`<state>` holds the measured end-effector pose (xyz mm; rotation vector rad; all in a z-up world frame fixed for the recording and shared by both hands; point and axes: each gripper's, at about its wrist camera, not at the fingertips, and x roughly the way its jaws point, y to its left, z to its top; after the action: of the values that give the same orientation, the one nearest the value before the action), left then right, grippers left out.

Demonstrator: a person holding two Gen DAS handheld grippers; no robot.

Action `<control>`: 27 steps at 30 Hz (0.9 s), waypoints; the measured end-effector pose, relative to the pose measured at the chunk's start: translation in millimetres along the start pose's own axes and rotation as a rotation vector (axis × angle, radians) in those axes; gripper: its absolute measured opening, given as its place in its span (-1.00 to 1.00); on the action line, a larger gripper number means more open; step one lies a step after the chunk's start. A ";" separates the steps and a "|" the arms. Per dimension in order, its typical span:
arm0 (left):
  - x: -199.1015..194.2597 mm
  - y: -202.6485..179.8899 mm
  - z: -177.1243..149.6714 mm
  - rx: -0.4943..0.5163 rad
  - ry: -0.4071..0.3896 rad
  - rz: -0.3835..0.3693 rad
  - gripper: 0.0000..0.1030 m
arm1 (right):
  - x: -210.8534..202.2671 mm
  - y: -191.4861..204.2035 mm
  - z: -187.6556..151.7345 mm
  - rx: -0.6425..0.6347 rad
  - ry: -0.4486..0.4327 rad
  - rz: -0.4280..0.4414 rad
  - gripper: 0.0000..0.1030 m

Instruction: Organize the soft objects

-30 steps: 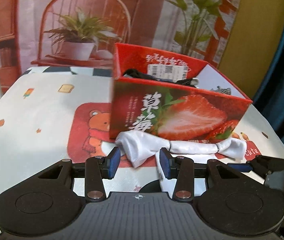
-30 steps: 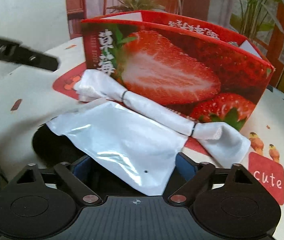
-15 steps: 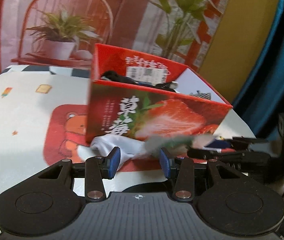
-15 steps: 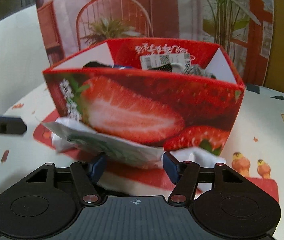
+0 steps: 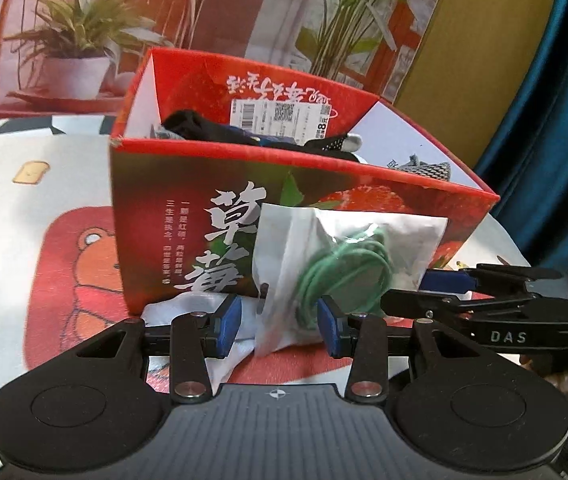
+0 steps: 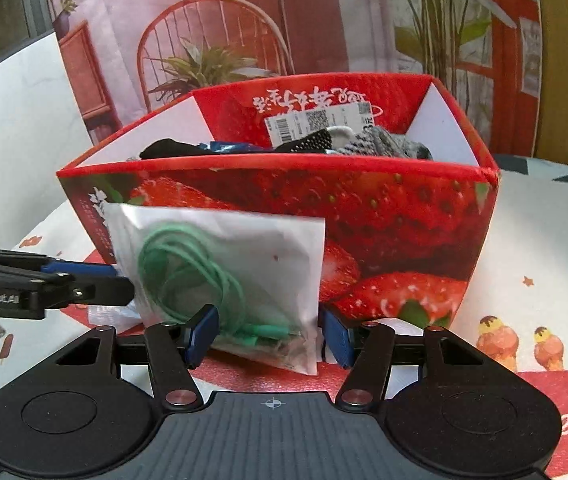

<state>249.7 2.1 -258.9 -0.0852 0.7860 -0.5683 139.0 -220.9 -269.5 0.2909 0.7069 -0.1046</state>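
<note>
A red strawberry box [image 5: 211, 216] stands on the table and holds dark and grey soft items [image 6: 380, 142]. My right gripper [image 6: 267, 332] is shut on a clear plastic bag with a green cable [image 6: 223, 276], held upright in front of the box [image 6: 404, 240]. The bag also shows in the left wrist view [image 5: 340, 268], with the right gripper [image 5: 424, 292] coming in from the right. My left gripper [image 5: 279, 322] is open and empty, just below the bag. A white cloth roll [image 5: 187, 312] lies at the box's foot.
The tablecloth [image 5: 23, 208] is white with a red bear print. A printed backdrop with plants and a chair [image 6: 211, 40] stands behind the box. A blue curtain [image 5: 556, 100] hangs at the right.
My right gripper has lifted the bag from the table and turned it upright in front of the box. Both views now look more down into the box.
</note>
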 end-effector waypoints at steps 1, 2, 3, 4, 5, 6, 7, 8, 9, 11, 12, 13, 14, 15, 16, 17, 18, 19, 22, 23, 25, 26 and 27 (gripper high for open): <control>3.0 0.8 0.6 -0.004 0.005 -0.006 -0.15 | 1.2 -1.1 0.3 0.005 0.001 0.007 0.03; 5.7 1.4 1.2 -0.007 0.008 -0.013 -0.15 | 1.9 -2.1 0.2 0.008 0.001 0.013 0.03; 8.7 1.6 1.7 -0.012 0.011 -0.024 -0.15 | 3.0 -2.9 0.6 0.010 0.001 0.019 0.03; 11.0 1.6 2.3 -0.014 0.014 -0.037 -0.20 | 3.9 -3.1 0.6 0.012 0.001 0.022 0.03; 12.2 0.5 2.4 -0.013 0.015 -0.045 -0.22 | 4.7 -3.2 0.7 0.014 0.000 0.025 0.03; 12.7 -1.0 2.2 -0.007 0.013 -0.042 -0.23 | 4.9 -3.0 0.8 0.019 0.000 0.030 0.03; 12.5 -2.3 1.8 0.000 0.014 -0.039 -0.32 | 5.3 -2.9 0.9 0.026 -0.003 0.035 0.03; 12.9 -3.8 1.5 0.005 0.018 -0.038 -0.45 | 5.5 -2.9 0.7 0.033 -0.004 0.033 0.03; 12.9 -5.2 1.4 0.005 0.024 -0.040 -0.52 | 5.9 -2.8 0.4 0.041 -0.006 0.035 0.02; 11.5 -8.8 1.3 0.007 0.034 -0.033 -0.66 | 5.7 -2.1 0.2 0.055 -0.008 0.045 -0.07; 10.3 -9.7 1.3 0.012 0.034 -0.026 -0.66 | 4.9 -1.3 0.2 0.058 -0.008 0.053 -0.14; 8.4 -11.0 1.2 0.013 0.032 -0.021 -0.66 | 3.3 0.0 0.5 0.060 -0.008 0.054 -0.17; 5.7 -12.0 1.1 0.013 0.028 -0.017 -0.66 | 1.4 1.0 0.8 0.061 -0.013 0.058 -0.19; 1.4 -12.4 1.3 0.011 0.022 -0.018 -0.66 | -1.9 2.1 1.0 0.063 -0.021 0.065 -0.21; -2.5 -13.5 1.4 0.009 0.016 -0.021 -0.66 | -5.2 3.1 1.4 0.064 -0.030 0.068 -0.22; -6.5 -15.0 1.9 0.010 0.009 -0.023 -0.66 | -9.2 3.8 1.7 0.065 -0.039 0.070 -0.22; -11.5 -17.3 2.5 0.013 0.000 -0.026 -0.66 | -13.4 4.5 2.1 0.067 -0.047 0.071 -0.22; -17.5 -20.2 3.0 0.018 -0.010 -0.030 -0.66 | -17.6 5.2 2.9 0.069 -0.055 0.073 -0.22; -36.7 -29.1 5.5 0.032 -0.049 -0.037 -0.66 | -32.7 7.1 5.6 0.074 -0.087 0.077 -0.22; -41.9 -31.1 6.5 0.035 -0.060 -0.038 -0.66 | -37.6 7.5 7.3 0.075 -0.099 0.080 -0.22; -54.6 -35.6 9.7 0.041 -0.089 -0.040 -0.66 | -48.2 9.2 11.0 0.072 -0.124 0.087 -0.22; -59.4 -37.6 11.6 0.042 -0.100 -0.040 -0.66 | -53.1 10.3 13.6 0.069 -0.137 0.090 -0.22; -65.2 -39.4 14.3 0.043 -0.116 -0.041 -0.66 | -57.8 11.4 16.5 0.064 -0.149 0.092 -0.22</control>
<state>204.9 0.4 -195.7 -0.0943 0.6605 -0.6133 107.8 -215.1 -217.3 0.3725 0.5418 -0.0610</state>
